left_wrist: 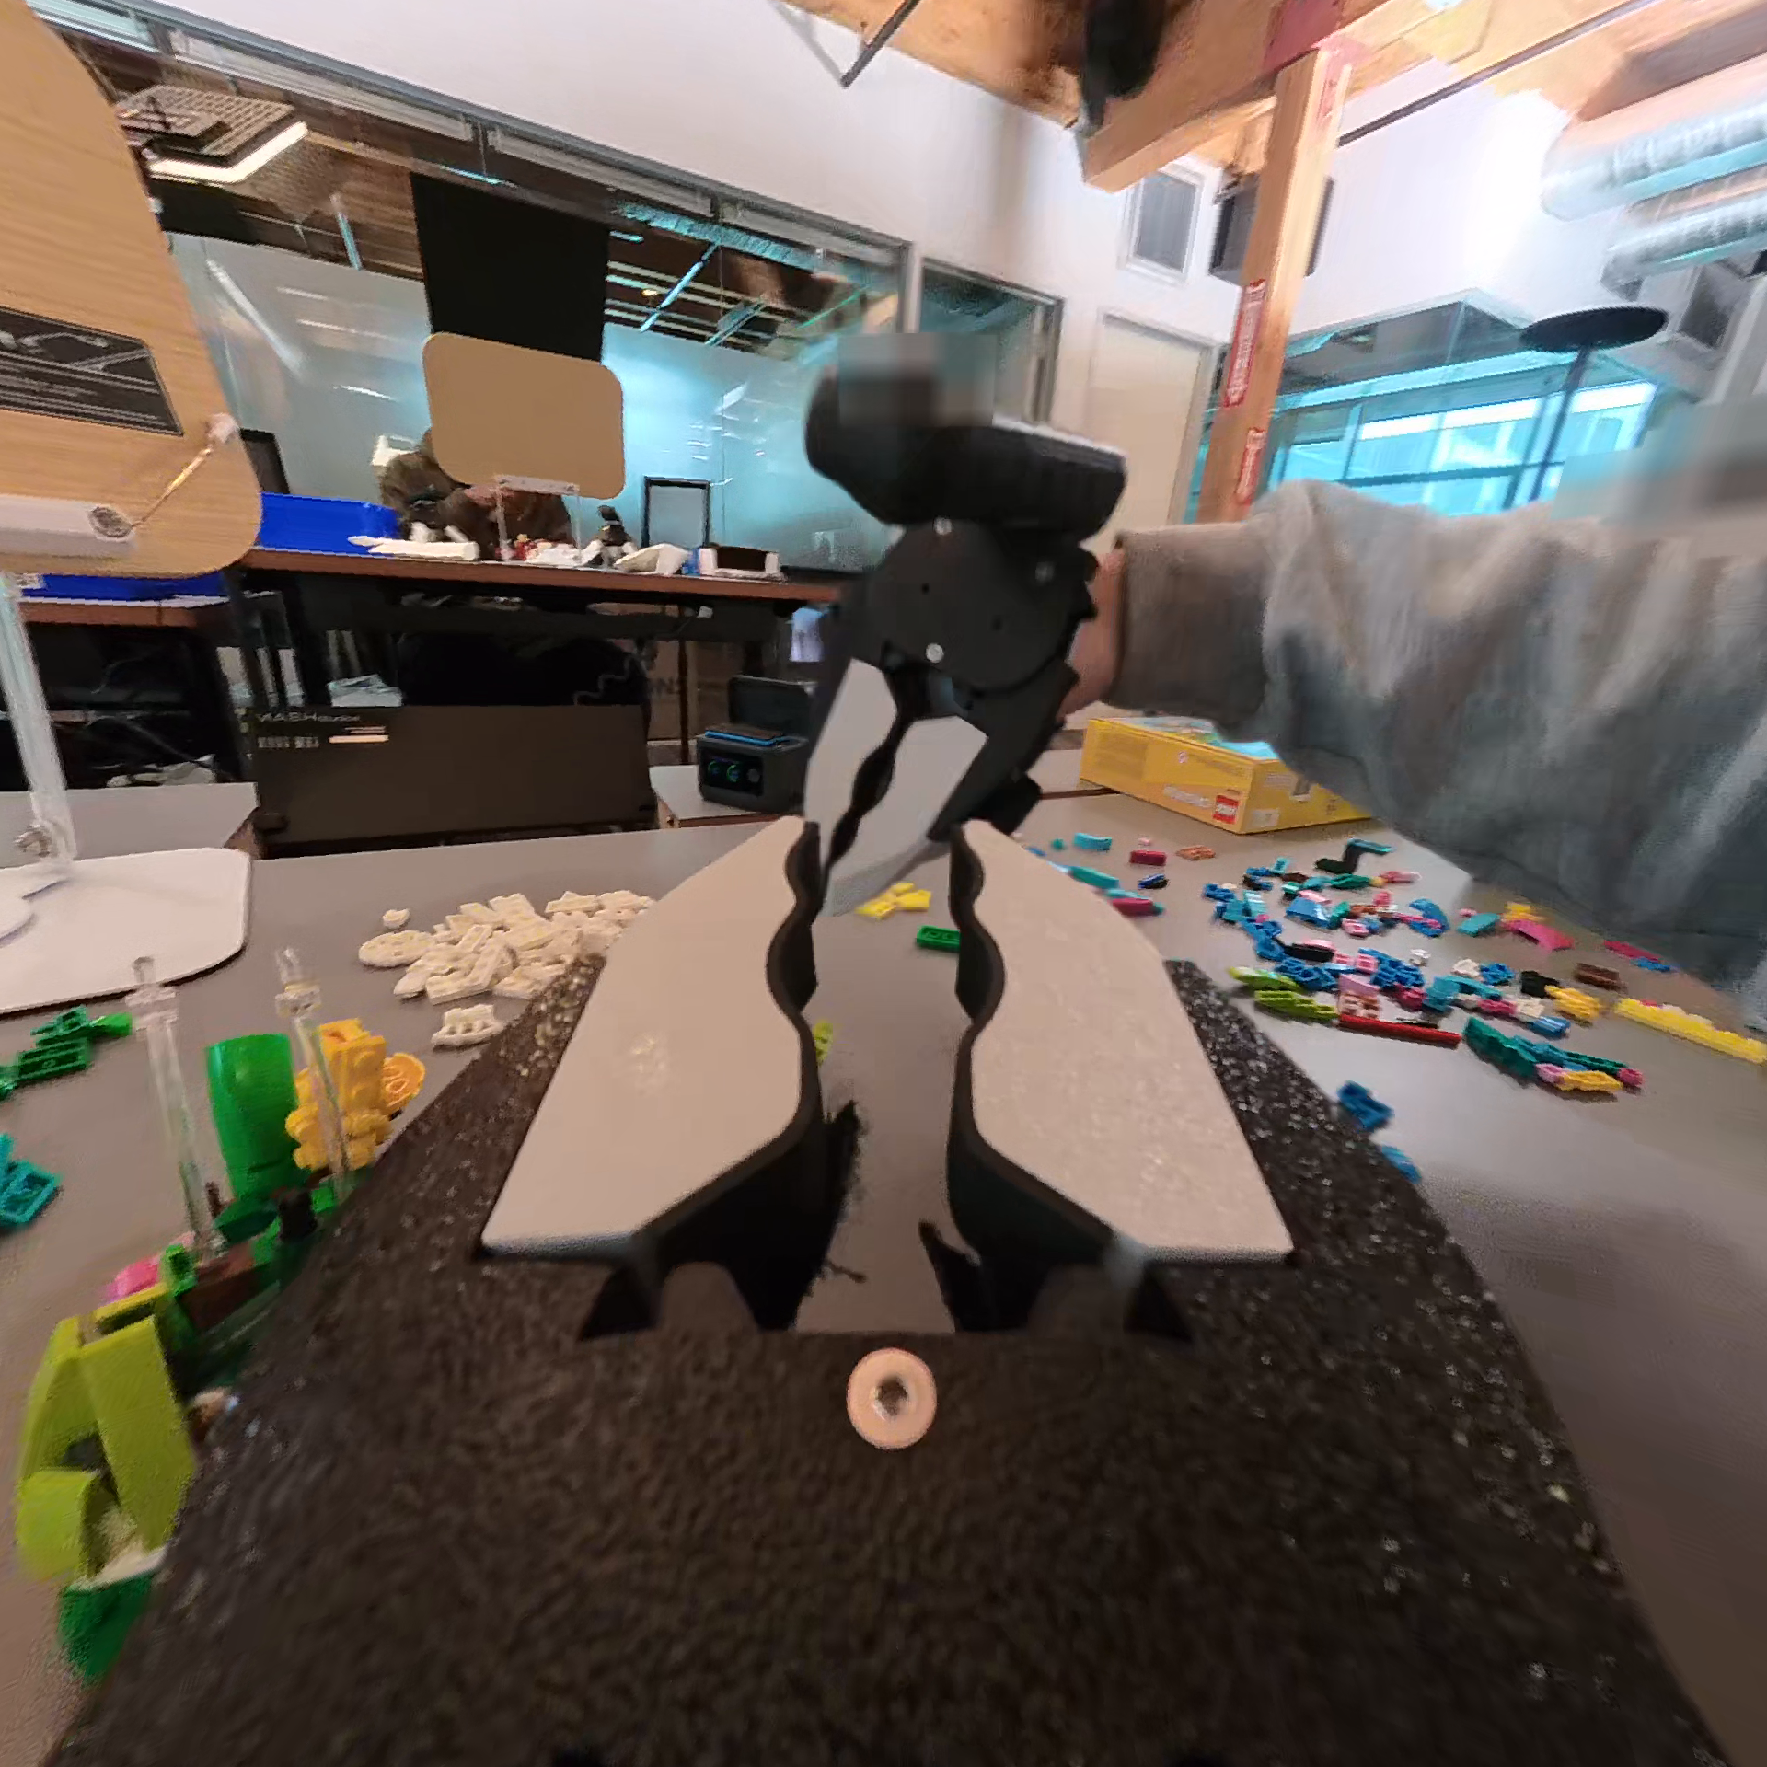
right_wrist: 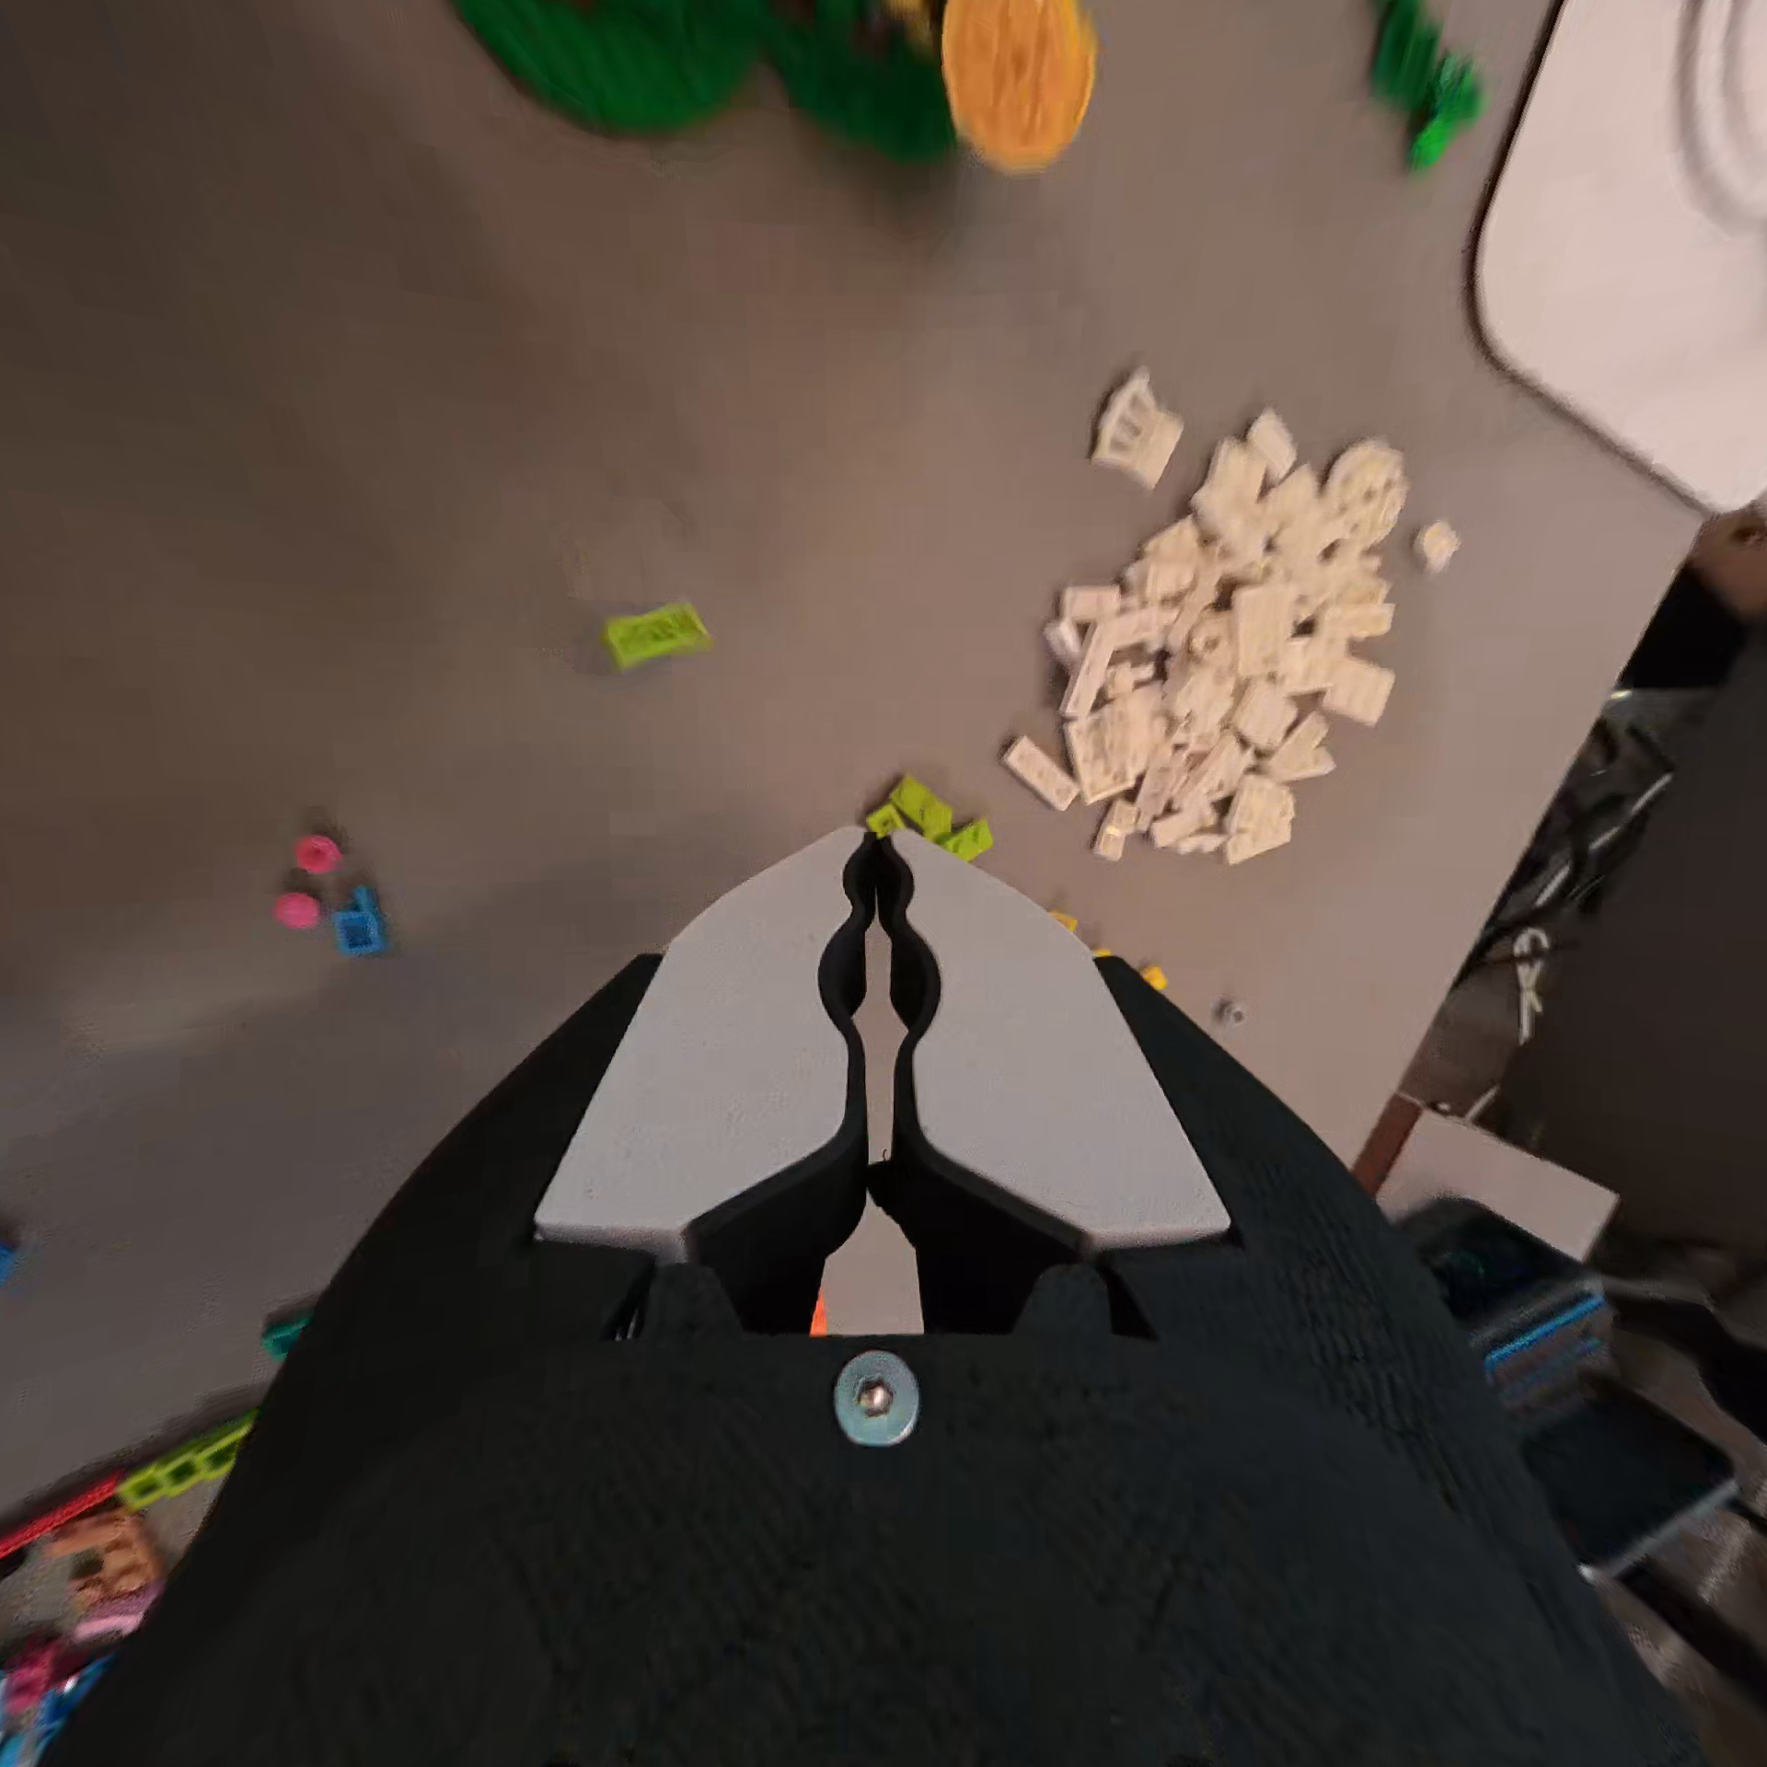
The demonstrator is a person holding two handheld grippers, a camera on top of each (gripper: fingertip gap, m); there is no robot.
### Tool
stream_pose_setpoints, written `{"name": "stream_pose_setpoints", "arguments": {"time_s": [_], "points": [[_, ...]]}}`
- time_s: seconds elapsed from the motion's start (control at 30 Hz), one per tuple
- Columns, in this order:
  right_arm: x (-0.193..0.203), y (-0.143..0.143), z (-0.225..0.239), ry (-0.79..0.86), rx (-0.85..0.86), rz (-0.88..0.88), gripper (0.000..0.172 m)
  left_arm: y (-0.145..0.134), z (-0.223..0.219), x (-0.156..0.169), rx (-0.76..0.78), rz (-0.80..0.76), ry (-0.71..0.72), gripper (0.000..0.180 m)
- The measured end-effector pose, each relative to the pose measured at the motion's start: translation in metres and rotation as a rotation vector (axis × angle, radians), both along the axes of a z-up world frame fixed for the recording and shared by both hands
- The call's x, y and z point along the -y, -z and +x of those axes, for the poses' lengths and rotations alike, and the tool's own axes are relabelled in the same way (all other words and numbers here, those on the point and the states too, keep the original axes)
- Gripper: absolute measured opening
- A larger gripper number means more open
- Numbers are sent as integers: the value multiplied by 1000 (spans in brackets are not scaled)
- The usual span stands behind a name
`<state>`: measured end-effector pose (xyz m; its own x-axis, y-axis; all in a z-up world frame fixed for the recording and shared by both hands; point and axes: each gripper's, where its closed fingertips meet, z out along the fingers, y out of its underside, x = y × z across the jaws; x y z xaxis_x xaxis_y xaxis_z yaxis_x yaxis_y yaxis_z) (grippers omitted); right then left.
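Note:
My left gripper is open, with nothing between its fingers, low over the grey table. In the left wrist view my right gripper points down in front of it, shut, with its tips by a few small yellow-looking pieces; a green brick lies beside them. In the right wrist view my right gripper is shut, its tips right next to a small cluster of lime green pieces on the table. I cannot tell whether a piece is pinched at the tips.
A pile of white pieces lies near the grippers. A green and yellow brick build stands left. Several loose coloured bricks and a yellow box lie right. A white stand base is far left. A lone lime brick lies apart. One gripper's finger ends stand about 15 cm off the other's.

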<state>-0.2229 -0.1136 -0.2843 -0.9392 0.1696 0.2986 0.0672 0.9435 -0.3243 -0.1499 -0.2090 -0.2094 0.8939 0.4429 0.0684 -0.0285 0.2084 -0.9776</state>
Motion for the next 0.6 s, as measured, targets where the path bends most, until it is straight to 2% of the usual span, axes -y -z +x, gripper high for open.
{"name": "stream_pose_setpoints", "arguments": {"time_s": [0.07,0.13,0.17,0.23,0.33,0.5,0.6], "points": [[0,11,3,18,33,-31,0,-3,-6,8,-7,19,-53,21],[14,11,13,37,112,-141,0,-12,-6,16,-31,84,-77,16],[19,11,19,29,145,-166,11,-15,-6,18,-43,100,-76,13],[15,18,19,36,114,-114,25,-13,-4,15,-39,90,-60,12],[-1,29,8,102,52,-29,27,-11,-4,13,-32,76,-52,11],[-3,39,-9,218,28,-87,30,-8,-2,9,-18,63,-30,10],[-14,39,-26,281,-106,-33,26,-8,-2,9,-21,60,-28,9]]}}
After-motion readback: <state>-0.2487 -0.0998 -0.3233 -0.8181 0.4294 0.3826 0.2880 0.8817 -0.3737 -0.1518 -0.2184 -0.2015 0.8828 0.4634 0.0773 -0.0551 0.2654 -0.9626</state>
